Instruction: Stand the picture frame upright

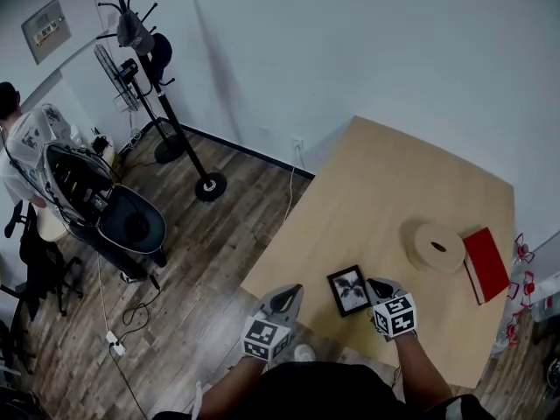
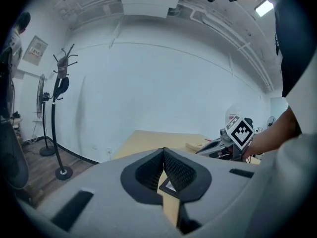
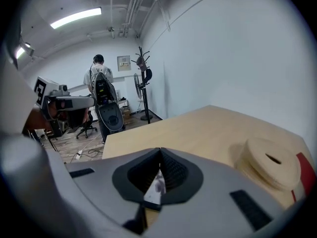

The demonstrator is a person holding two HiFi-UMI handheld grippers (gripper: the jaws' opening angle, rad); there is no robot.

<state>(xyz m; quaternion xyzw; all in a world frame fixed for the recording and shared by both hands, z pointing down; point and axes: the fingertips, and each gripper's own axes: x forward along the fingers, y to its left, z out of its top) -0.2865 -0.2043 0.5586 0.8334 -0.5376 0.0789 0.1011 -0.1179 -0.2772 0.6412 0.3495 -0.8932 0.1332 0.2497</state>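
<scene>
Left claw (image 1: 287, 294) and right claw (image 1: 377, 286), both pressed together and empty, are flanking the black picture frame (image 1: 348, 290) lying flat near the counter's (image 1: 394, 173) front edge, apparently positioning to tip it upright.

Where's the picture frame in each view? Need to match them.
Head view: picture frame flat on the table, near its front edge.
Left gripper view: sliver low centre, through the jaw gap.
Right gripper view: likewise, low centre.
Shared landmark: coat rack.
</scene>
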